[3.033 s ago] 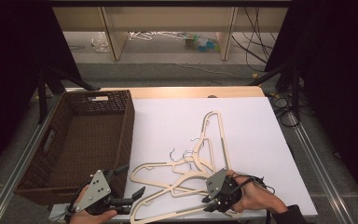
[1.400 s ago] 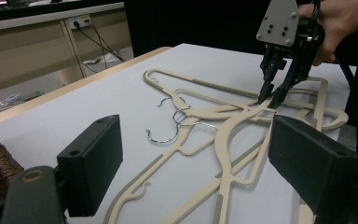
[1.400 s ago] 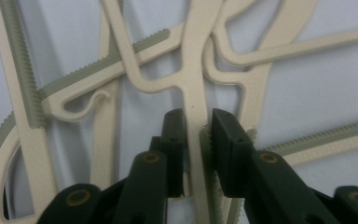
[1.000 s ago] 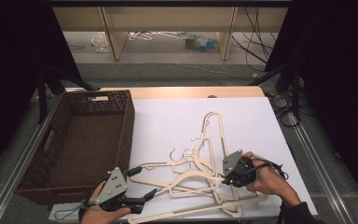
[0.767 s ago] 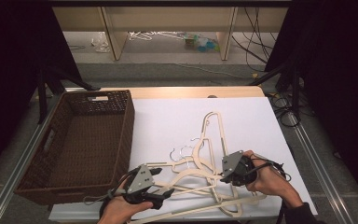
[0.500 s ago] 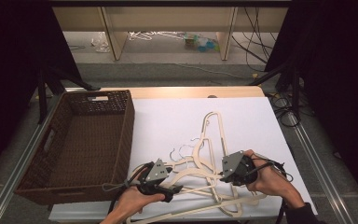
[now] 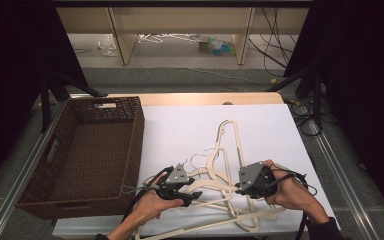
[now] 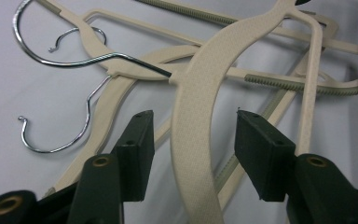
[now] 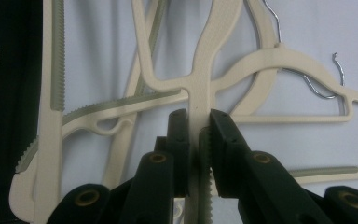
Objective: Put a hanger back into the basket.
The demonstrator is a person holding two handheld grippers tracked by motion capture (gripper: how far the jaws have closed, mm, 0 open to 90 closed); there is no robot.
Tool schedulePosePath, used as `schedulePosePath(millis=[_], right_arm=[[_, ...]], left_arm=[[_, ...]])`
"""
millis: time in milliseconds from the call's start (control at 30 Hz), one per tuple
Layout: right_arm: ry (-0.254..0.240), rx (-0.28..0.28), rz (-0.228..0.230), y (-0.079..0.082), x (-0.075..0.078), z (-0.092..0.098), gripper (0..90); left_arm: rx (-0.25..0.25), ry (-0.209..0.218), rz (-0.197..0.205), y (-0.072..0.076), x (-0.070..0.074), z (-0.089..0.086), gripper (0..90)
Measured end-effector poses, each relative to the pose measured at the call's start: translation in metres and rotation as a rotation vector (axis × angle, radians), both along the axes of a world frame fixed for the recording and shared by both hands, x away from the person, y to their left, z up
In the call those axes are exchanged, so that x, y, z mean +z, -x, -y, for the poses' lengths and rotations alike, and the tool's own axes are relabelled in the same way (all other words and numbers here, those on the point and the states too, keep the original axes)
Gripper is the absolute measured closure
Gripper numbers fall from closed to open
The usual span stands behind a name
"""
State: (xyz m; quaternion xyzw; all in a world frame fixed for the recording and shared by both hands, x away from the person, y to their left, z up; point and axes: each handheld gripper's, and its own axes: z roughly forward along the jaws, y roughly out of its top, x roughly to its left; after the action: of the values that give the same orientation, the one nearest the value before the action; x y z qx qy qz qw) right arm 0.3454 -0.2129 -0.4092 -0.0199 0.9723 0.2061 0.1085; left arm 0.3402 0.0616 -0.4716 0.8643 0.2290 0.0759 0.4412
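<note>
Pile of cream plastic hangers (image 7: pixel 225 185) sits on the white sheet near the front edge of the table (image 7: pixel 280 125), right of the wicker basket (image 7: pixel 80 155).

High view: left tongs (image 7: pixel 192 196) at the pile's left side, right tongs (image 7: pixel 237 187) at its right; jaw state unreadable from here.

Left gripper view: left tongs (image 8: pixel 193 144) have just been closing, jaws half spread around a broad textured hanger arm (image 8: pixel 200 121), gap on both sides, pads not pressing. Two wire hooks (image 8: pixel 65 60) lie on the sheet beyond.

Right gripper view: right tongs (image 9: pixel 198 140) pinching a thin hanger bar (image 9: pixel 200 93), jaws pressed against both its sides. Grey ribbed grip strips (image 9: pixel 116 106) show on neighbouring hangers.

Surface: white sheet over a wooden table top, wood strip exposed along the far edge. Basket stands at the left edge. Room: dark curtains on both sides, cables on the floor at right, more hangers (image 7: pixel 165 37) and clutter on the floor beyond the table.
</note>
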Motion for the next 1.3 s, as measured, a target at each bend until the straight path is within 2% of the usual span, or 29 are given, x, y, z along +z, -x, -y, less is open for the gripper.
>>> schedulePosePath(millis=[33, 67, 100, 200, 233, 300, 333, 367, 533, 633, 667, 733, 800, 900, 933, 1033, 1067, 1100, 1133, 1200, 1300], right_arm=[[-0.009, 0.005, -0.007, 0.001, 0.001, 0.0, 79.2], [-0.001, 0.002, 0.008, 0.001, 0.001, 0.0, 79.1], [-0.001, 0.002, 0.008, 0.001, 0.001, 0.0, 79.1], [-0.002, 0.004, 0.007, 0.001, 0.002, 0.0, 79.1], [-0.003, 0.008, 0.008, 0.001, 0.002, 0.0, 79.1], [-0.007, 0.009, 0.008, 0.001, 0.002, 0.0, 79.1], [-0.014, 0.011, -0.004, 0.002, 0.001, 0.0, 79.0], [-0.003, 0.018, 0.016, 0.002, 0.002, 0.0, 78.9], [-0.019, 0.024, 0.012, 0.001, 0.003, 0.002, 79.1], [-0.029, 0.039, 0.025, 0.002, 0.006, 0.005, 79.4], [-0.029, 0.039, 0.025, 0.002, 0.006, 0.005, 79.4], [-0.05, 0.036, 0.057, 0.003, 0.013, 0.009, 79.4], [-0.059, 0.043, 0.056, 0.004, 0.015, 0.01, 79.1], [-0.081, 0.031, 0.079, 0.004, 0.02, 0.015, 77.5], [-0.084, 0.036, 0.076, 0.004, 0.021, 0.016, 77.1], [-0.11, 0.015, 0.08, 0.005, 0.024, 0.016, 74.8], [-0.113, 0.004, 0.085, 0.005, 0.025, 0.016, 72.2], [-0.113, 0.004, 0.085, 0.005, 0.025, 0.016, 72.2], [-0.139, -0.018, 0.077, 0.004, 0.027, 0.016, 68.5], [-0.163, -0.045, 0.088, 0.004, 0.031, 0.016, 62.2], [-0.227, -0.132, 0.094, 0.005, 0.037, 0.017, 53.6]], left_arm=[[-0.007, 0.013, -0.002, 0.0, 0.0, 0.001, 51.4], [-0.022, 0.006, -0.009, -0.001, 0.002, 0.001, 52.5], [-0.021, 0.004, 0.003, -0.003, 0.003, 0.002, 54.8], [-0.026, 0.014, -0.009, -0.004, 0.003, 0.003, 57.7], [-0.042, 0.007, -0.021, -0.006, 0.003, 0.003, 59.8], [-0.037, 0.005, -0.02, -0.006, 0.003, 0.004, 64.3], [-0.033, 0.02, -0.024, -0.007, 0.005, 0.002, 66.9], [-0.038, 0.027, -0.029, -0.008, 0.007, 0.001, 69.4], [-0.053, 0.04, -0.039, -0.006, 0.015, -0.002, 71.8], [-0.087, 0.054, -0.039, -0.002, 0.027, -0.003, 73.4], [-0.087, 0.054, -0.039, -0.002, 0.027, -0.003, 74.1], [-0.11, 0.075, -0.029, 0.003, 0.038, -0.003, 75.3], [-0.119, 0.078, -0.025, 0.005, 0.043, -0.003, 76.9], [-0.152, 0.111, -0.017, 0.016, 0.06, -0.002, 80.8], [-0.162, 0.101, -0.01, 0.018, 0.064, -0.002, 82.0], [-0.169, 0.096, 0.009, 0.024, 0.069, -0.002, 85.0], [-0.163, 0.053, 0.051, 0.03, 0.073, 0.0, 84.8], [-0.163, 0.053, 0.051, 0.03, 0.073, 0.0, 85.1], [-0.153, 0.056, 0.046, 0.03, 0.076, -0.001, 85.1], [-0.134, 0.057, 0.048, 0.028, 0.078, -0.003, 85.1], [-0.119, 0.043, 0.042, 0.026, 0.081, -0.007, 85.1]])
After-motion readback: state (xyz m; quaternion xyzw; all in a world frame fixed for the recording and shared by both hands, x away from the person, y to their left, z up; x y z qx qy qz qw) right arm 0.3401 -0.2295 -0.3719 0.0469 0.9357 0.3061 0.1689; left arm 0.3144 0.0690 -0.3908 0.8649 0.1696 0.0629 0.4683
